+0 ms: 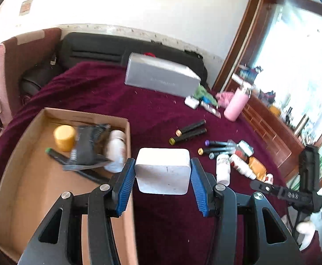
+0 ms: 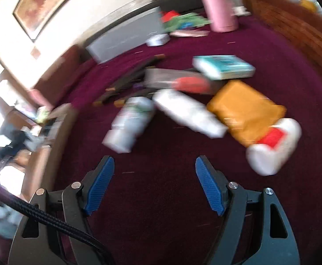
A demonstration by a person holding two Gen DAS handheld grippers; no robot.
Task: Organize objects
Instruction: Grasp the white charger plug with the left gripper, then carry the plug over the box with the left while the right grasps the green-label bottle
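Two grippers work over a maroon cloth (image 1: 108, 92) strewn with small goods. Your left gripper (image 1: 163, 172) is clamped on a white box (image 1: 163, 173), its blue pads pressed to the box's left and right sides, and you hold it just right of the carton (image 1: 17, 154), above the cloth. Inside the carton lie a yellow jar (image 1: 64, 137), a dark pouch (image 1: 88, 148), a white bottle (image 1: 116, 150) and a green-capped marker (image 1: 57, 155), crowded toward the far right corner.

To the right of the box, two black markers (image 1: 188, 131) lie side by side, and nearer you three more markers (image 1: 218, 148) point toward a cluster of bottles (image 1: 223, 167) and an orange packet (image 1: 258, 167). Farther off stand a grey case (image 1: 163, 77) and, on the far right, a pink flask (image 1: 236, 103).

Your right gripper (image 2: 154, 185) hangs over bare cloth with its jaws apart and nothing between them. Beyond it, through motion blur, lie a white bottle on its side (image 2: 130, 123), a white tube (image 2: 189, 112), the orange packet (image 2: 244, 110), a red-labelled bottle (image 2: 273, 145) at the right and a teal-and-white box (image 2: 223, 66) farther back. The pink flask (image 2: 219, 4) stands at the far edge.
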